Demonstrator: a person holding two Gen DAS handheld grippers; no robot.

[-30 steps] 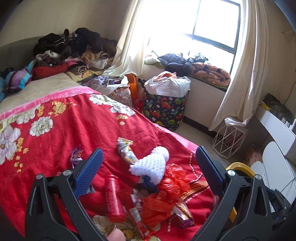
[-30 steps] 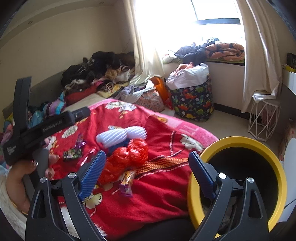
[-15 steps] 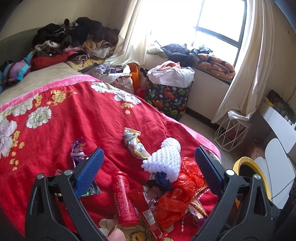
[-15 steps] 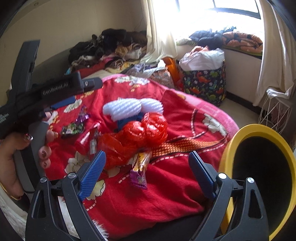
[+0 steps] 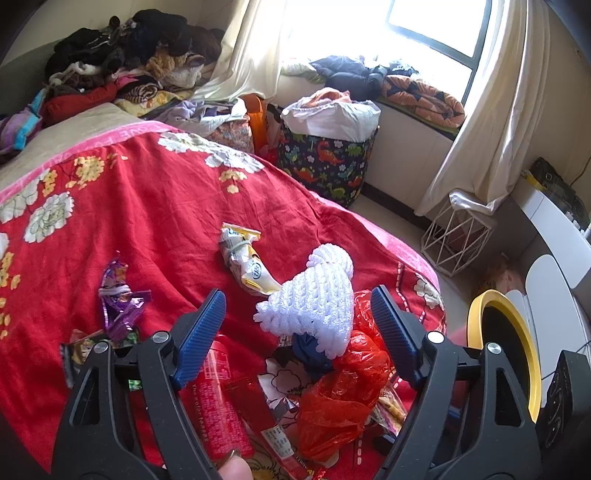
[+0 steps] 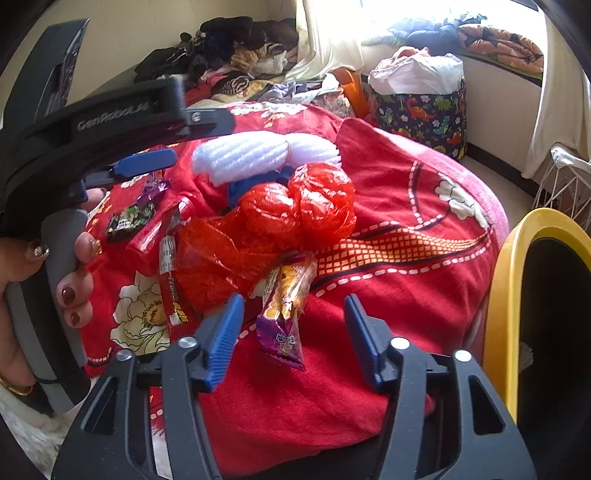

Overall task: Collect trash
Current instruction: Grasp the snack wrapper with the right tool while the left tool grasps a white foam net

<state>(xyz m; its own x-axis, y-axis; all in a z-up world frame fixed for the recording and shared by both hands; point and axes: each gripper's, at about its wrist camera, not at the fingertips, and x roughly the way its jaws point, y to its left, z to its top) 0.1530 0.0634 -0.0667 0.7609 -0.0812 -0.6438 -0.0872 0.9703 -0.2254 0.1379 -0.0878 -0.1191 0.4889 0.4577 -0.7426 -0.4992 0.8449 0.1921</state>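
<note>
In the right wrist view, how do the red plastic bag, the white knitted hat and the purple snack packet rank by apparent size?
1. red plastic bag
2. white knitted hat
3. purple snack packet, though nearest the camera

Bright daylight pours through a dark-framed window (image 5: 436, 29) hung with cream curtains (image 5: 495, 110). Below the window, a ledge (image 5: 417, 92) holds heaped bedding, and a dinosaur-print basket (image 5: 325, 162) stands on the pale floor (image 5: 391, 214) against the wall beneath it. A bed with a red floral blanket (image 5: 147, 206) lies left of the window, clothes (image 5: 129, 55) piled at its far end against a plain beige wall.
</note>
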